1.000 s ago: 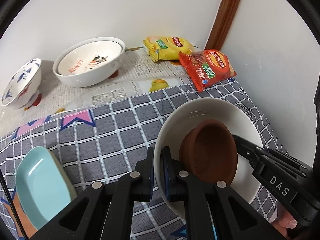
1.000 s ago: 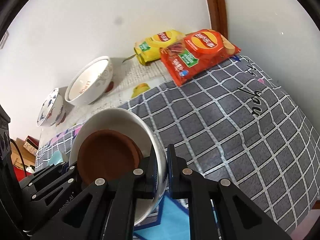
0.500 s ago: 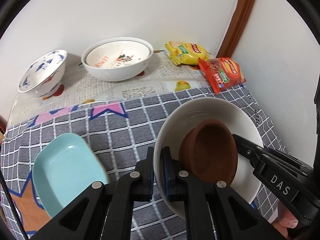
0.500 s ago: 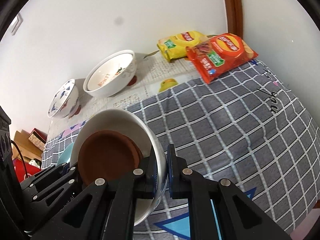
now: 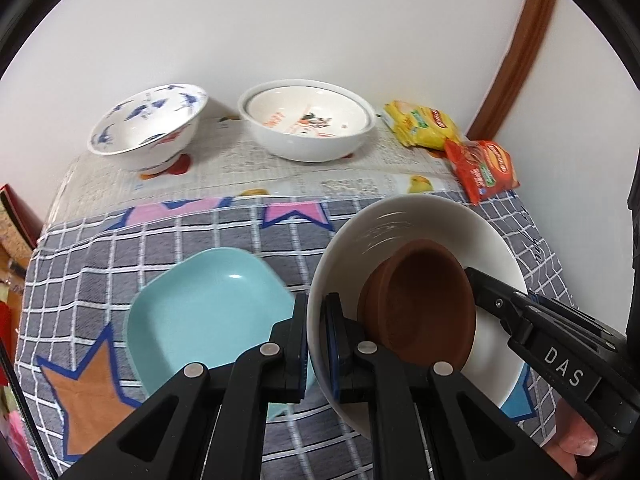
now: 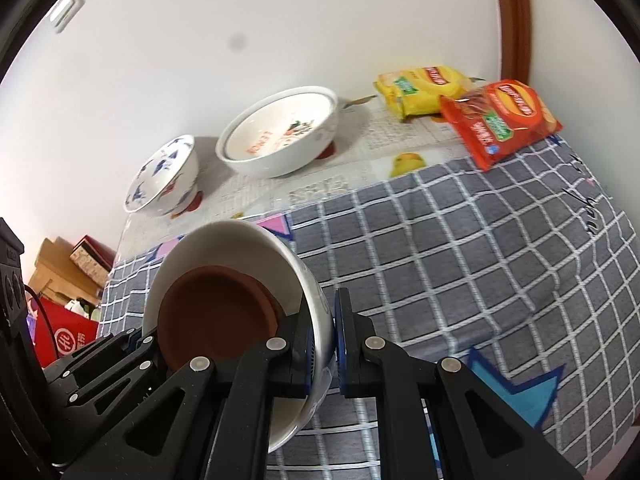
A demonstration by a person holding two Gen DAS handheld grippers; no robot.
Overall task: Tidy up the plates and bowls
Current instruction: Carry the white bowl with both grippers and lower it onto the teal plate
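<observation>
Partly hidden: teal plate (image 5: pixel 208 312) behind left tool (image 5: pixel 318 336), white bowl (image 5: pixel 408 216).

the left gripper (image 5: pixel 316 344) was matte black plastic, its two arms angular with triangular cut-outs and round silver pivot screws along them; blue pads lined the inner faces of its fingers (image 5: pixel 297 332). the right gripper (image 6: pixel 323 348) had the same black arms, silver screws and blue pads. at the lower right of the left wrist view its black body bore white letters "das".

Table (image 5: pixel 256 168) under checked cloth (image 6: pixel 460 248), perhaps
</observation>
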